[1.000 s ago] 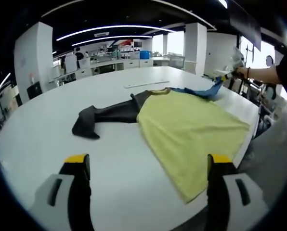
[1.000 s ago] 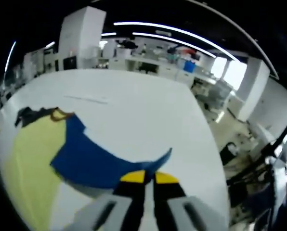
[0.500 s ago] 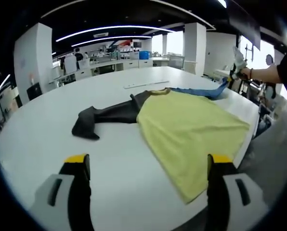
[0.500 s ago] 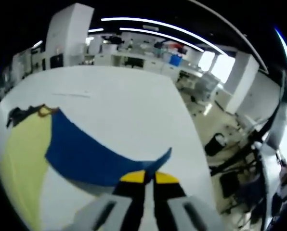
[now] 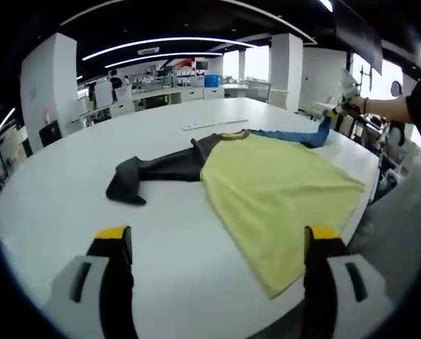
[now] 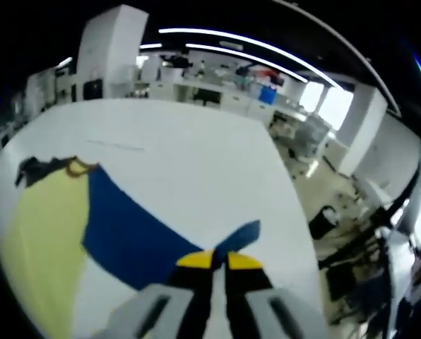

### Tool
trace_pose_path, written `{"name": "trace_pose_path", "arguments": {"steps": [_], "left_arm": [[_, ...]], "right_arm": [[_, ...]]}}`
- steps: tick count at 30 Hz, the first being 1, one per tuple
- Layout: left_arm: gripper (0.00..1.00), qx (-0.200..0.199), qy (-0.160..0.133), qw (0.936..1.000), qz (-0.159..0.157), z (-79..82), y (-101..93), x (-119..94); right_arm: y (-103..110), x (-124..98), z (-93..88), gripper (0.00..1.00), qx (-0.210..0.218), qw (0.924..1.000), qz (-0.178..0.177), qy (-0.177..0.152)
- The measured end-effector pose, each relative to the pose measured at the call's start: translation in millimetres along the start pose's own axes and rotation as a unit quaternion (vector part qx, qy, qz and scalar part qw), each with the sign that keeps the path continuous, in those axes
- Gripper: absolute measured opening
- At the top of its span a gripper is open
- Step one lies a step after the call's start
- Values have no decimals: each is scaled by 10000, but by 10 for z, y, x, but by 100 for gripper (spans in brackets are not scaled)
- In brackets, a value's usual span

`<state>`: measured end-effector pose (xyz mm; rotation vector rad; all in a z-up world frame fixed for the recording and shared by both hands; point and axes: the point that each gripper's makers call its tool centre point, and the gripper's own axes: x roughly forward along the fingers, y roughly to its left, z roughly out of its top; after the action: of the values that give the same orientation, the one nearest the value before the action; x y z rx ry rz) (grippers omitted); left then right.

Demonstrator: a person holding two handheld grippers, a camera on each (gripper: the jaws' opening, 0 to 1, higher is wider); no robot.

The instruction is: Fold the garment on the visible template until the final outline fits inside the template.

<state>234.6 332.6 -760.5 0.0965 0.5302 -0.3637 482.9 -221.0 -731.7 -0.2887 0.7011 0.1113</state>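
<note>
The garment [image 5: 281,183] lies spread on the big white table [image 5: 55,198], yellow body toward the near right edge; its dark grey sleeve [image 5: 150,173] trails off to the left, flat on the tabletop. The blue sleeve [image 6: 136,229] is pulled out taut toward the far right corner, pinched at its cuff by the right gripper [image 6: 220,260], jaws squeezed together on the fabric; in the left gripper view that gripper sits in a person's hand [image 5: 357,106] off past the table edge. The left gripper [image 5: 214,240] hangs over the near side of the table, jaws wide apart, holding nothing, well short of the shirt; a thin pale strip [image 5: 214,124] lies just beyond the collar.
</note>
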Motion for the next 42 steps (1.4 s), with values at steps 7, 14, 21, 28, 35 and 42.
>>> {"name": "trace_pose_path", "arguments": {"steps": [7,14,21,28,35,42], "left_arm": [[99,74,-26,10000,-31,28,9,13],[99,-162,-370,9989,-227,178,-67,11],[99,5,-297,9991,-310,180,-86,30],[99,107,-260,9990,-357,122,-62,24],[99,98,-247,9989,-387,61,34,46],[99,70,-225,9990,-378,46,39,69]], "right_arm": [[359,11,287,0,-325,9991,195,-178],[705,71,529,0,-500,9971,447,-357],[1065,118,728,0,-513,9954,704,-406],[1373,163,975,0,-531,9923,1000,-503],[1728,165,1146,0,-535,9880,1285,-666],[2047,236,1294,0,-661,9836,1497,-761]]}}
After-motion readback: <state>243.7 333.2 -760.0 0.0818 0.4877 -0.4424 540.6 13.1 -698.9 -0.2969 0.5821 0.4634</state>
